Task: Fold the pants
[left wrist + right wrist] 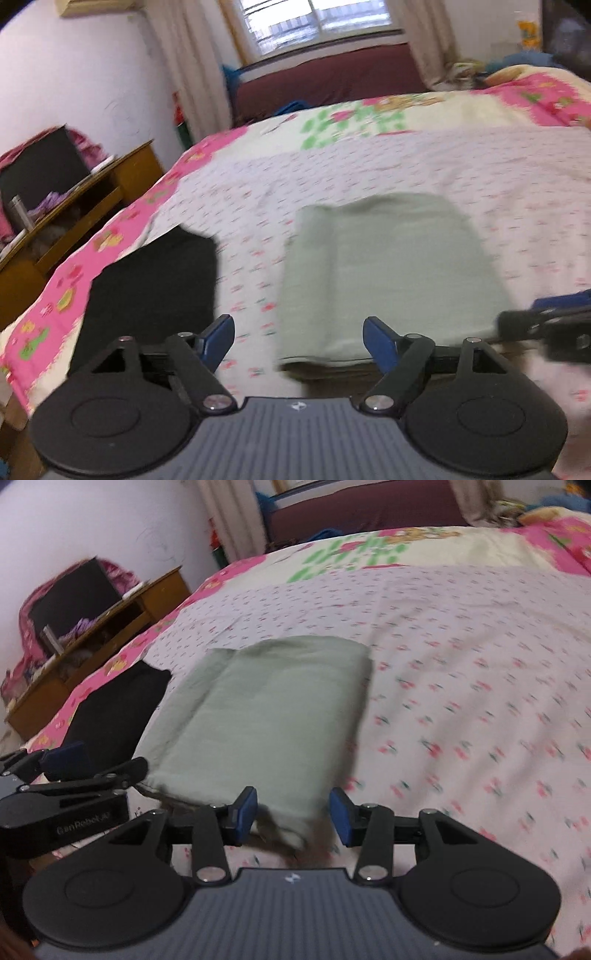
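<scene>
Looking along my left gripper [298, 338], I see its blue-padded jaws spread wide with nothing between them, poised over the near left corner of the folded sage-green pants [388, 273]. My right gripper [293, 814] is likewise open and holds nothing; the near edge of the same fabric bundle lies between and just beyond its blue pads [246, 810]. The pants lie flat as a tidy rectangle on the bed's white quilt with small pink and green flower print [461, 686], near the bed's front edge. Just to their left on the quilt lies a black folded garment [151, 288], apart from the green one. Beyond the bed's left side stands a wooden desk [110, 635] against the white wall, cluttered with blurred items.
</scene>
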### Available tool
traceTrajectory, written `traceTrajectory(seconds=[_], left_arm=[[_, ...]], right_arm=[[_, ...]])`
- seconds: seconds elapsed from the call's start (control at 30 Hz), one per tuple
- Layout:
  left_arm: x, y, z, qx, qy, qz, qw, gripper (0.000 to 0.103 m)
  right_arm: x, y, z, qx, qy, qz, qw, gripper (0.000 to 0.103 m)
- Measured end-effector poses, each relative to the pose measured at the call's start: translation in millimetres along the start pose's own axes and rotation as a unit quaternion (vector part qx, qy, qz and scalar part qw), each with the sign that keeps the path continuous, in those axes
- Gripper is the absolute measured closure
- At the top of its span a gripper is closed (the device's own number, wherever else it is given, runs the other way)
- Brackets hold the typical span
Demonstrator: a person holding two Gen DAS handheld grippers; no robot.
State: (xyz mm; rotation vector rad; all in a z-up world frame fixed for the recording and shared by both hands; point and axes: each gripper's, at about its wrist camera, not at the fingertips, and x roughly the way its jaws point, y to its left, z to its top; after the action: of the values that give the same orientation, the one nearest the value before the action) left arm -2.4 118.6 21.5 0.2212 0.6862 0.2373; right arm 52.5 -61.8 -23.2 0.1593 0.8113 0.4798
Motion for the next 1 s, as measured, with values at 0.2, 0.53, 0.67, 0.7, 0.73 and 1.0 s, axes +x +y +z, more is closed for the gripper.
traceTrajectory(seconds=[0.2, 0.53, 0.67, 0.7, 0.73, 1.0], left_arm=[[-16, -37, -8, 0.014, -0.003, -0.032, 0.9994, 0.009], [-25, -24, -11, -0.025, -0.007, -0.026, 0.9993, 0.007], [-26, -29, -13, -0.014, -0.013, -0.026, 0.9995, 0.006], [-26, -30, -14, -0.015, -0.013, -0.026, 0.9995, 0.006], [-25, -28, -14, -0.016, -0.013, -0.027, 0.9994, 0.005], [-24, -29, -14, -0.016, -0.008, -0.032, 0.9993, 0.003]], right_arm=[[-33, -14, -16, 0.005, -0.038, -0.029, 0.999, 0.058], [-37, -7, -36, -0.006, -0.026, -0.031, 0.999, 0.058], [-41, 0, -39, -0.021, -0.038, -0.026, 0.999, 0.051], [-41, 0, -40, -0.021, -0.039, -0.027, 0.999, 0.050], [-41, -1, -40, -0.020, -0.039, -0.028, 0.999, 0.050], [-42, -2, -40, -0.016, -0.043, -0.028, 0.999, 0.050]])
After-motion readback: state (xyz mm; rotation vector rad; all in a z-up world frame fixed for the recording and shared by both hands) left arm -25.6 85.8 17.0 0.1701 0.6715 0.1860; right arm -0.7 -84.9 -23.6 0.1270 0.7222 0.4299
